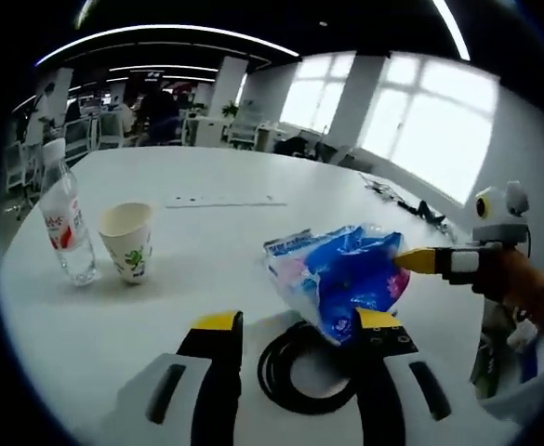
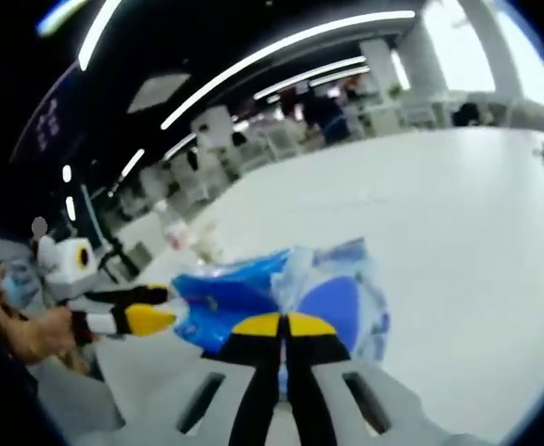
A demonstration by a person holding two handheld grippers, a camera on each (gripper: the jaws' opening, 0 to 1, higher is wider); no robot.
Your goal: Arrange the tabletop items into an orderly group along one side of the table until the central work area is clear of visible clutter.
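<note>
Black coiled cable (image 1: 307, 367) lies between the spread jaws of the left hand-held gripper (image 1: 299, 327). Just beyond the cable, a crumpled blue-and-white plastic bag (image 1: 341, 274) is pinched by the right hand-held gripper (image 2: 283, 324), above the white desk (image 1: 206, 242).

A crinkled blue and clear plastic bag (image 1: 341, 274) with pink showing inside is pinched at one end and sags toward the white table (image 1: 206, 232); in the right gripper view the bag (image 2: 253, 297) spreads out just past the jaws. A black coiled cable (image 1: 299, 367) lies flat at the near edge, partly under the bag. Toward the left edge, a paper cup (image 1: 127, 242) with green print stands upright just beside an upright clear water bottle (image 1: 67, 223) with a red label.
</note>
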